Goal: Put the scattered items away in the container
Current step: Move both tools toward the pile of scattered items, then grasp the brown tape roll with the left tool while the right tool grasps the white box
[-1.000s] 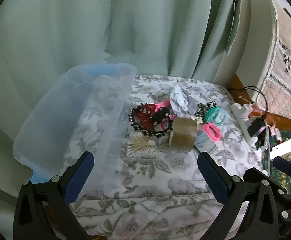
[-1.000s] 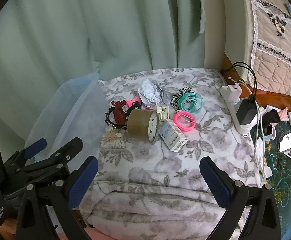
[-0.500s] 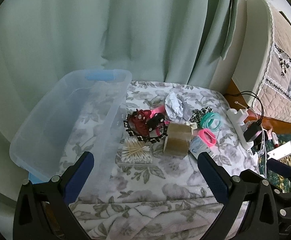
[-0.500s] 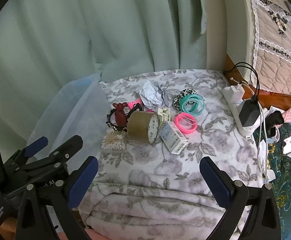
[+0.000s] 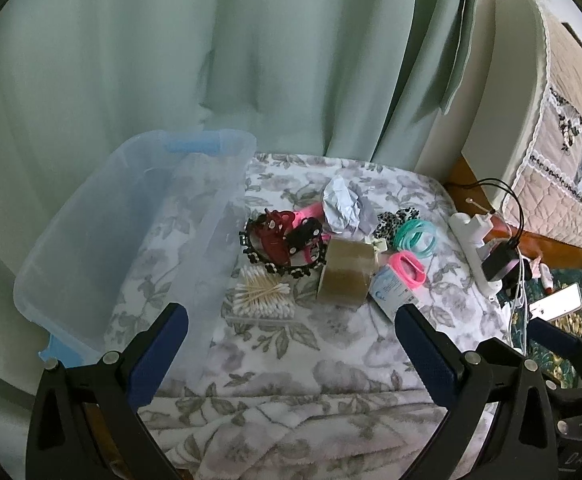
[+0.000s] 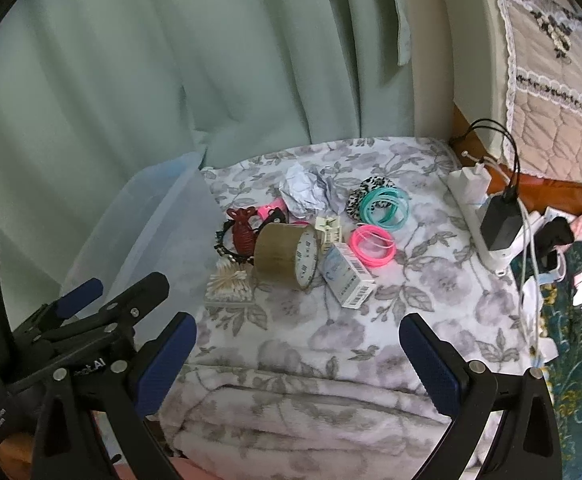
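Clutter sits bunched in the middle of a flowered blanket [image 5: 291, 344]: a roll of brown tape [image 5: 345, 276] standing on edge, a box of cotton swabs [image 5: 262, 298] just left of it, a red hair clip [image 5: 275, 236] inside a black beaded headband [image 5: 251, 254] behind, crumpled paper [image 5: 343, 208] farther back, and pink rings [image 6: 372, 245] and teal rings [image 6: 385, 208] to the right. A small carton [image 6: 347, 276] lies against the tape's right side. The clear plastic bin [image 5: 103, 256] (nothing inside) stands at the left, touching the blanket. The left gripper [image 5: 291, 344] and right gripper [image 6: 297, 346] hover near, both spread wide, holding nothing. A power strip [image 6: 479, 216] lies far right.
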`<state>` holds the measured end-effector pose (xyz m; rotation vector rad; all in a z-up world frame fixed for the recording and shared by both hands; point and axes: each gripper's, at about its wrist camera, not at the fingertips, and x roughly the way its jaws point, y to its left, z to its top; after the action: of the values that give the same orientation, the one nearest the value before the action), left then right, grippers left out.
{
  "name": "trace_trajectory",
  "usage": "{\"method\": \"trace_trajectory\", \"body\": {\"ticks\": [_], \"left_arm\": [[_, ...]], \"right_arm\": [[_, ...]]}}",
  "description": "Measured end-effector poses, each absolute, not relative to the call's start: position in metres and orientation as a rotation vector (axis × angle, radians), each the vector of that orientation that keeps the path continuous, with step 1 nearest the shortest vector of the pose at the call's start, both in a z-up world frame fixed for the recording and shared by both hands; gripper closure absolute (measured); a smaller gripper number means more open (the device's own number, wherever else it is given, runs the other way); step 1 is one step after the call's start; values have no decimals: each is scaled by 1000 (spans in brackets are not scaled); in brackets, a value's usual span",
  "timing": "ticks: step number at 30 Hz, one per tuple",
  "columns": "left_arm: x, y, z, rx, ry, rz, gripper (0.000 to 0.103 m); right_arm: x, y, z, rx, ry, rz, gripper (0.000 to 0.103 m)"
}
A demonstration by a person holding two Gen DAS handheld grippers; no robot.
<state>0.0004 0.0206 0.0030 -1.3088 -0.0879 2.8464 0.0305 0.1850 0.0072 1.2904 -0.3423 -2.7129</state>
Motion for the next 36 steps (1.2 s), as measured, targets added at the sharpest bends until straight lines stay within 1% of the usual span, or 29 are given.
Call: {"method": "trace_trajectory", "body": {"ticks": [10,20,32,36], "left_arm": [[2,22,4,-1327,-96,2861,0],[-2,26,6,-1311,-38,2892,0],[-33,46,-3,-1263,23,2847,0],[-52,57,-13,-1296,69,2805,0]], "right_arm": [[32,185,10,1270,-322,-2724,0],[30,186,9,1278,-314,-2731,0],[11,200,1,1310,-298,-2763,0],[2,212,-6,1301,-313,-2793,0]]}}
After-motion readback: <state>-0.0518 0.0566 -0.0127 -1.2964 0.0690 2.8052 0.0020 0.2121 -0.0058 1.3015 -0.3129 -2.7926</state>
